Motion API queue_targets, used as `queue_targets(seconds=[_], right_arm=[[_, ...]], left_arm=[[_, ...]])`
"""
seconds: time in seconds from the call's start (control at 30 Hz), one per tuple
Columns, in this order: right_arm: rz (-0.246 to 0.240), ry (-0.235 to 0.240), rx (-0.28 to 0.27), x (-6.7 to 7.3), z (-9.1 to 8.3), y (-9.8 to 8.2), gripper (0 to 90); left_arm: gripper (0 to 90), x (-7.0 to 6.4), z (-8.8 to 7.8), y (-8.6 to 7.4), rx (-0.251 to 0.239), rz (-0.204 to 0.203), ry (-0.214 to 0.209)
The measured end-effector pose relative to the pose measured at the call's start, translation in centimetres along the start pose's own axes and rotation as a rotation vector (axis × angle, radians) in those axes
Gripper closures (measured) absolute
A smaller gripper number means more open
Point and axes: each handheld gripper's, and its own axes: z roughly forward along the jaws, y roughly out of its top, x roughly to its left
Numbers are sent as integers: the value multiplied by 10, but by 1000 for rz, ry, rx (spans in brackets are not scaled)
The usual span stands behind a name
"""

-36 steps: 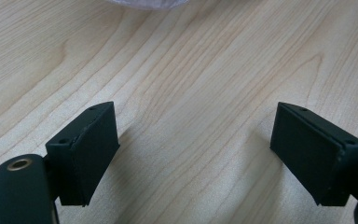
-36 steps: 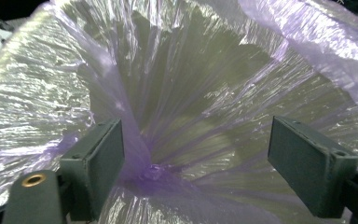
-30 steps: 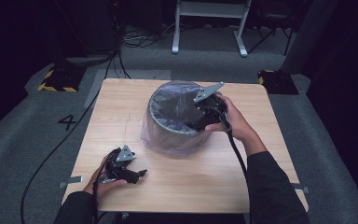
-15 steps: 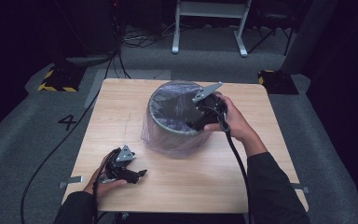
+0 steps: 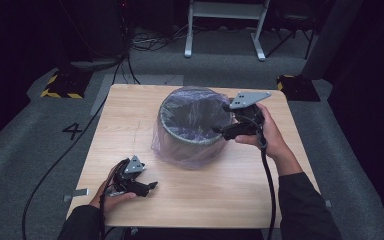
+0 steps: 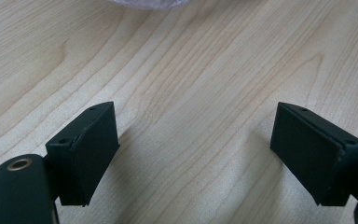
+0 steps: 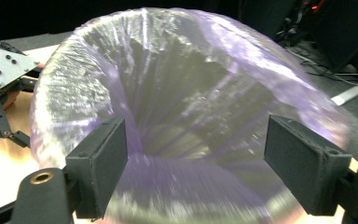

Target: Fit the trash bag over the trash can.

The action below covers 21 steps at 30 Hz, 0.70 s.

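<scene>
Right claw (image 7: 196, 163) spread at bin (image 5: 192, 131) rim; purple liner (image 7: 191, 93) inside; left claw (image 6: 196, 154) spread.

Counted one round grey bin (image 5: 192, 131) lined with one translucent purple plastic bag (image 5: 180, 150), one light wooden table (image 5: 220, 195), two black two-jaw grippers: left gripper (image 5: 152, 185), right gripper (image 5: 217, 132).

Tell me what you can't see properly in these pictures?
- Bin bottom: high view, hidden by its own wall and the purple bag.
- Bag edge: right gripper view, blurred.
- Bin: left gripper view, cut off by the top edge.
- Right gripper fingers: high view, too small and dark.
</scene>
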Motion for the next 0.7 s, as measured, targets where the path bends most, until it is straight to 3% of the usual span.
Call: queue_targets(seconds=[0.2, 0.43, 0.7], right_arm=[[20, -38, -32, -5, -25, -20, 218], [38, -65, -45, -7, -43, -43, 218], [20, -94, 8, -2, -45, -70, 215]], left_arm=[[146, 0, 0, 0, 0, 0, 0], [146, 0, 0, 0, 0, -1, 0], [146, 0, 0, 0, 0, 0, 0]])
